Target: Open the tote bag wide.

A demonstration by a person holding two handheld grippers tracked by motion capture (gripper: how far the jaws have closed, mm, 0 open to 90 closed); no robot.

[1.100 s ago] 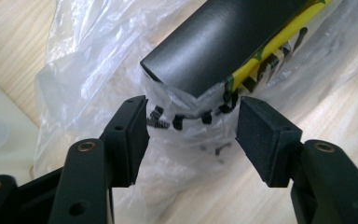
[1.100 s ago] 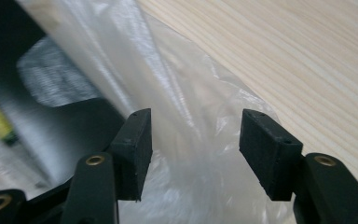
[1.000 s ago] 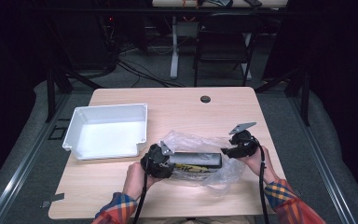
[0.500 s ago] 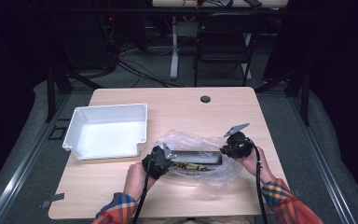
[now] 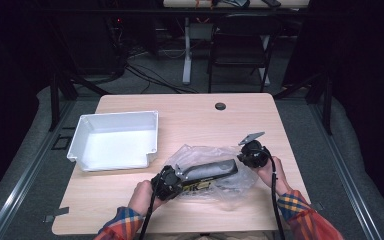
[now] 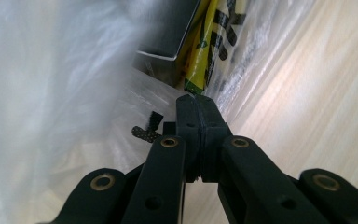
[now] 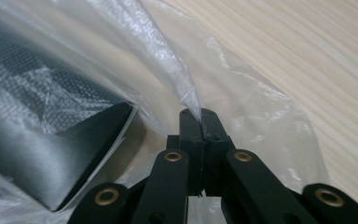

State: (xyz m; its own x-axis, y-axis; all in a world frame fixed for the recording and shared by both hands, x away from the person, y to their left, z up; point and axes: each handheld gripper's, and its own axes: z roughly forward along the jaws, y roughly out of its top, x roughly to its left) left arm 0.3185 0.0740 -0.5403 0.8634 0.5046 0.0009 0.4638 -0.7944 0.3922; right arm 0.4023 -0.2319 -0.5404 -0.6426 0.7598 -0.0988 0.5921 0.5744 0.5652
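The left gripper (image 5: pixel 172 181) has its jaws pressed together on the film of the clear plastic bag (image 5: pixel 207 175); in the left gripper view (image 6: pixel 196 103) the pads meet with the thin plastic caught between them, having just closed. Directly ahead of these jaws, inside the bag, lie a dark flat box (image 6: pixel 170 28) and a yellow-and-black printed packet (image 6: pixel 214 42), the packet's end just beyond the jaw tips. The right gripper (image 5: pixel 252 155) also has its jaws pinched shut, having just closed; the right gripper view (image 7: pixel 200 116) shows a fold of the bag rising from between the tips. To the left of those jaws the dark box (image 7: pixel 37 154) rests within the bag, near but apart from the tips. The bag lies on the wooden surface (image 5: pixel 195 115) between the two grippers. A white tray (image 5: pixel 115 142) stands well apart, beyond the left gripper.
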